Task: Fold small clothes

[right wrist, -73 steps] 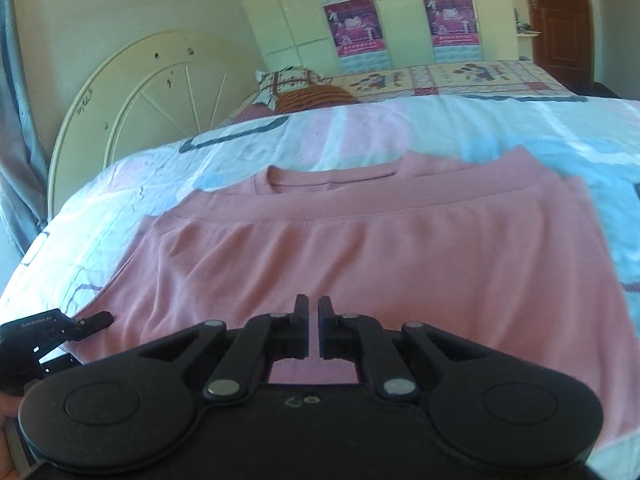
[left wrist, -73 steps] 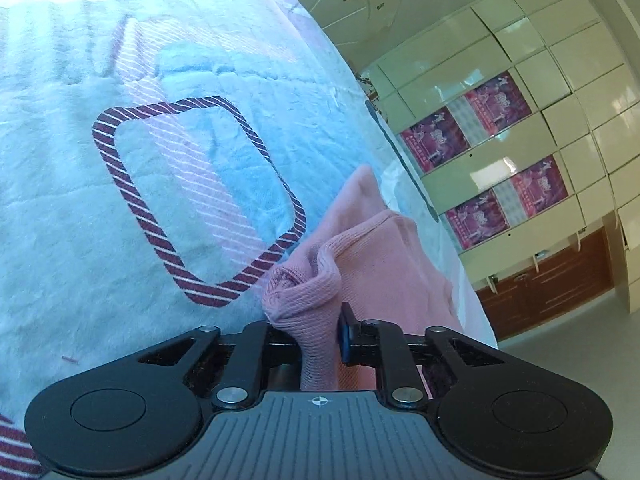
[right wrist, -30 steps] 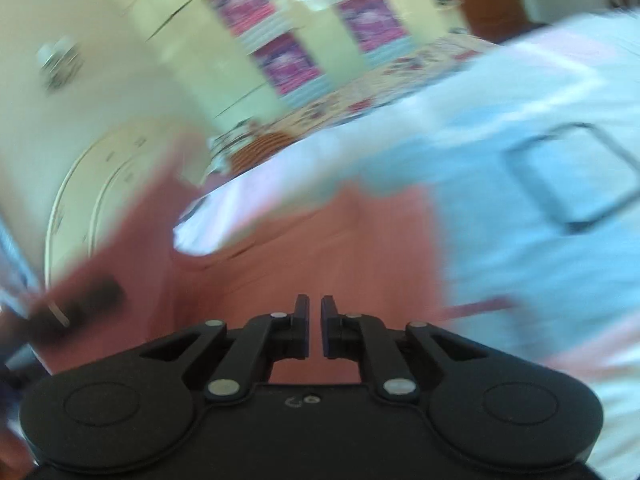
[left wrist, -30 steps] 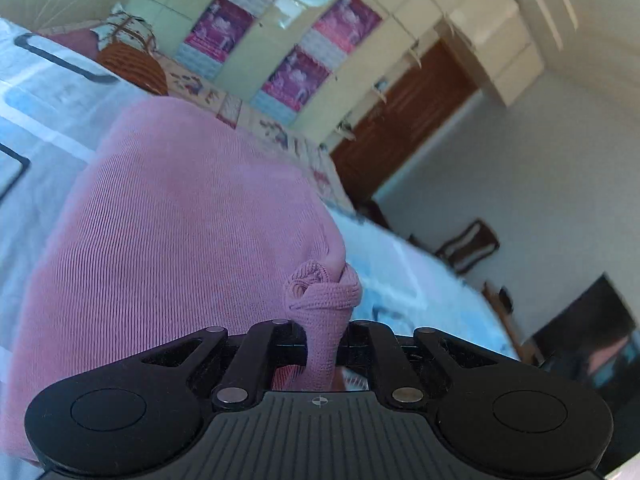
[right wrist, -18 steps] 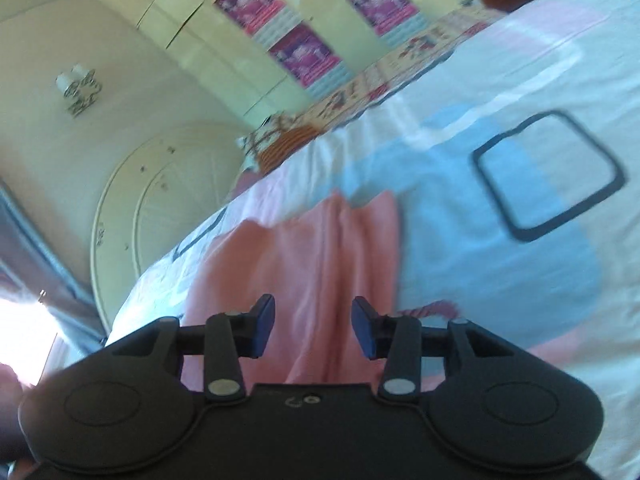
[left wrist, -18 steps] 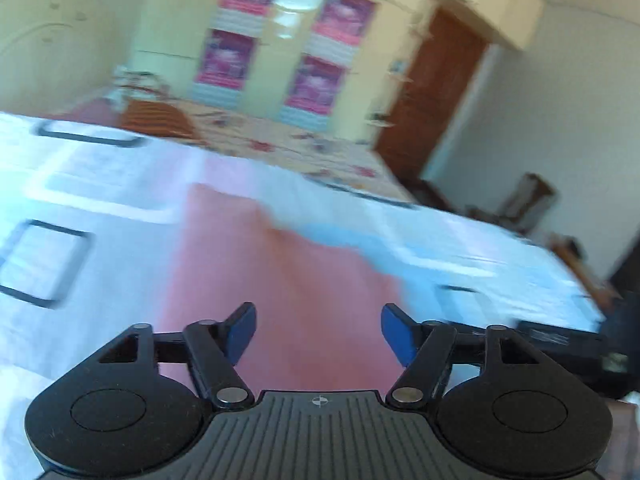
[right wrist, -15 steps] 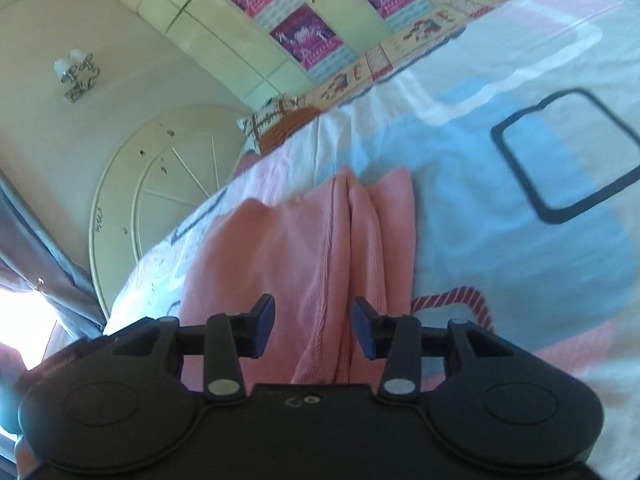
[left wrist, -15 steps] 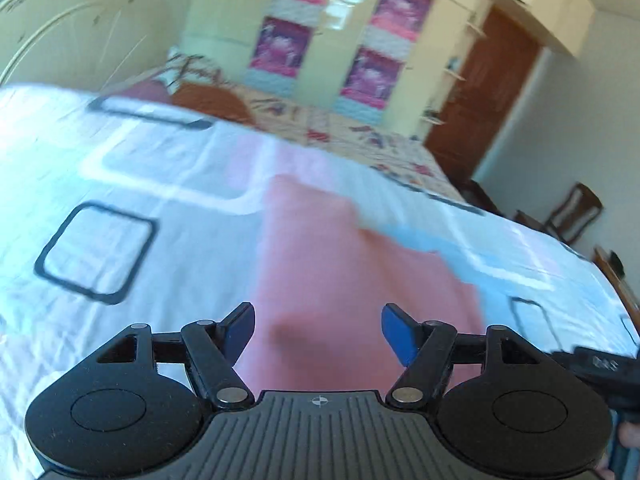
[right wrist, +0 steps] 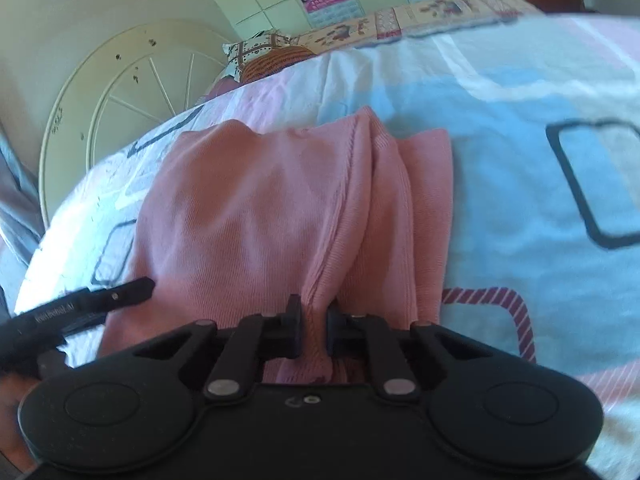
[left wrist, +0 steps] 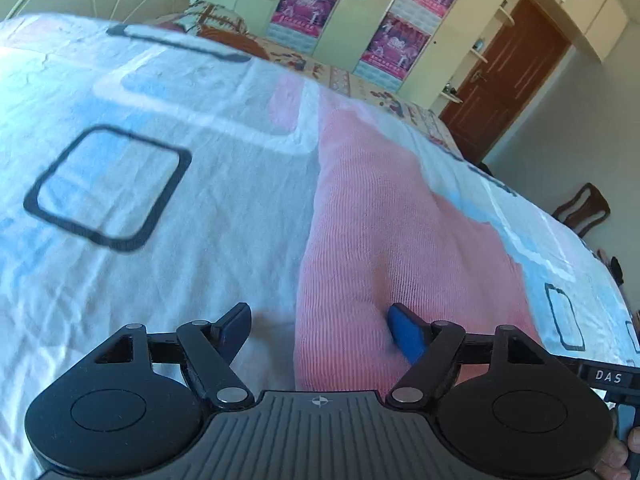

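Right gripper (right wrist: 313,330) closing, pinches pink knit top (right wrist: 256,208) fold at 6 o'clock for next fold. Left gripper (left wrist: 320,330) jaws opening wide astride garment edge on bedsheet (left wrist: 160,216).

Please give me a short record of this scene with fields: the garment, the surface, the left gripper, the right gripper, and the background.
garment: pink ribbed knit top, partly folded lengthwise, lying on the bed
surface: bed sheet in white, light blue and pink with dark rounded-square outlines
left gripper: jaws opening, wide apart over the near edge of the garment, one blue pad on the fabric, nothing pinched
right gripper: jaws closing on a bunched fold of the garment
background: cream wardrobe doors with magenta posters, brown wooden door, round cream headboard
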Demonstrator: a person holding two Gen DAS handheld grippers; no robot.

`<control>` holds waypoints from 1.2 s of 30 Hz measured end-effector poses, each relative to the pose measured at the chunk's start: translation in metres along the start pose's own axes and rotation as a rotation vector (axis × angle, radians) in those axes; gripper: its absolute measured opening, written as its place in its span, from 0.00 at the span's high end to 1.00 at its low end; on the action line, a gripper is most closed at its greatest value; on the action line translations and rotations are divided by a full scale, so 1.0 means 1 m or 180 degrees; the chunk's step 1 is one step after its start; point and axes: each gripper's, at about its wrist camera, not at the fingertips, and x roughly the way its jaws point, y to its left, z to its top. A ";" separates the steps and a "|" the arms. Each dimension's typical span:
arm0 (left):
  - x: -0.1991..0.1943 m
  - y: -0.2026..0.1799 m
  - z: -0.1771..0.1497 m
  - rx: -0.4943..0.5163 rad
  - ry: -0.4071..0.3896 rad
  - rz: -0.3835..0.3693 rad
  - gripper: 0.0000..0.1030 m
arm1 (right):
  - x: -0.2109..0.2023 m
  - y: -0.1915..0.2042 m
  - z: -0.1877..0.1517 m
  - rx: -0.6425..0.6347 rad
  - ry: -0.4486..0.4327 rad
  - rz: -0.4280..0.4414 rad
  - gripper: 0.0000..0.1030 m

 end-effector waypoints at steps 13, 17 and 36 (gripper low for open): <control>0.019 -0.026 0.011 0.0446 0.0195 -0.0204 0.27 | -0.059 0.019 -0.015 -0.0603 -0.0501 -0.0545 0.91; 0.023 -0.037 0.009 0.0557 0.0208 -0.0064 0.27 | -0.027 -0.019 -0.021 -0.0091 -0.0222 -0.0269 0.90; 0.060 -0.032 0.039 0.0550 0.0270 -0.0088 0.27 | 0.009 -0.042 0.035 -0.0101 -0.0452 -0.0591 0.92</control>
